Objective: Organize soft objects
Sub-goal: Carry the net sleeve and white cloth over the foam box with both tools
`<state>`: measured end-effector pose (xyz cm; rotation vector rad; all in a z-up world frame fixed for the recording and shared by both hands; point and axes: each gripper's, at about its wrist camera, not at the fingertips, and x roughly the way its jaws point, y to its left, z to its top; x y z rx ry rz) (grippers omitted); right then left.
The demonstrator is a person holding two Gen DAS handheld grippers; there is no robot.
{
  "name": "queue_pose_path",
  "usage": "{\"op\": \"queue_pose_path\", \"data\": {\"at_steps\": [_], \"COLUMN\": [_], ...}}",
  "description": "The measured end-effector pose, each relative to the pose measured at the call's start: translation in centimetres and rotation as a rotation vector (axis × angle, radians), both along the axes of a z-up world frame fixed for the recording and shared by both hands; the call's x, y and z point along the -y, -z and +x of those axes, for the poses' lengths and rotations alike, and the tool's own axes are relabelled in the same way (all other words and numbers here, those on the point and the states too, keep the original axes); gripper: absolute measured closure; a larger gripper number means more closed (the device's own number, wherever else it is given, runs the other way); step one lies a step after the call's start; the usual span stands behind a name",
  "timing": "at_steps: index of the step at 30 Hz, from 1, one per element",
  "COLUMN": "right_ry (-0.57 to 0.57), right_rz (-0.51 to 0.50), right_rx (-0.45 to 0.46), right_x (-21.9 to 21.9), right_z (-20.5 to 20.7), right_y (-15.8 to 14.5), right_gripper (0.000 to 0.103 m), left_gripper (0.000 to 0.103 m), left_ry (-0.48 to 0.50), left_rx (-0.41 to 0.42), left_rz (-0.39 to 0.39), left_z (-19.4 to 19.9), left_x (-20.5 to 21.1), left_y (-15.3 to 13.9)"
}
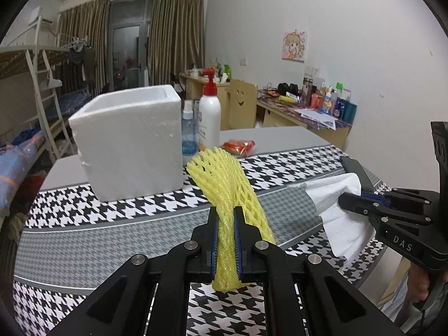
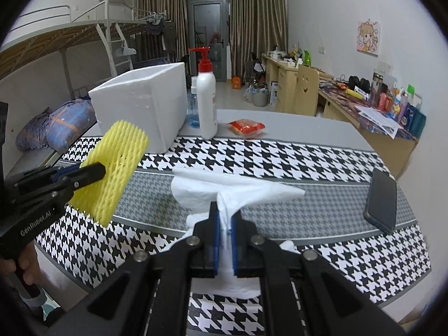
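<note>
- Nearest in, the left gripper point(image 1: 225, 224) is pinching a yellow foam fruit net point(image 1: 224, 179), pads pressed into its lower half, and the net fans up toward twelve o'clock, off the cloth.
- At three o'clock of it, the right gripper point(image 2: 225, 218) is clamped on a bunch of white plastic bag point(image 2: 224, 187); the loose end droops toward the houndstooth tablecloth point(image 2: 280, 154) and may well be brushing it.
- The job here looks like carrying both soft pieces to the white foam box point(image 1: 131, 140), which sits at eleven o'clock with its top open.
- Best bet: keep both grips firm, since the bag is slippery and held by one fold only.
- Clear the box rim before dropping either piece; the net is springy and could bounce out.
- Watch the phone point(image 2: 382, 201) at three o'clock, and further back the pump bottle point(image 2: 206, 95) just beside the box at one o'clock: a trailing bag could catch either.
</note>
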<state>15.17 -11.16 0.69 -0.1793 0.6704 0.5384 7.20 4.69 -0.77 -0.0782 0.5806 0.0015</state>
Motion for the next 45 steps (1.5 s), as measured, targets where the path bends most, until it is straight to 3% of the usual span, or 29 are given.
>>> {"op": "queue_pose_path", "data": {"at_steps": [45], "right_ry": [-0.088], "right_rz": [0.05], "right_rx": [0.133], "right_x": [-3.1], "right_z": [-1.2], "right_y": [-5.2], "right_gripper": [0.094], "left_gripper": [0.093], "left_ry": [-0.062], "left_rx": [0.15], "left_rz": [0.058], "left_z": [-1.6], "left_x": [-3.7], "left_y": [-5.5]}}
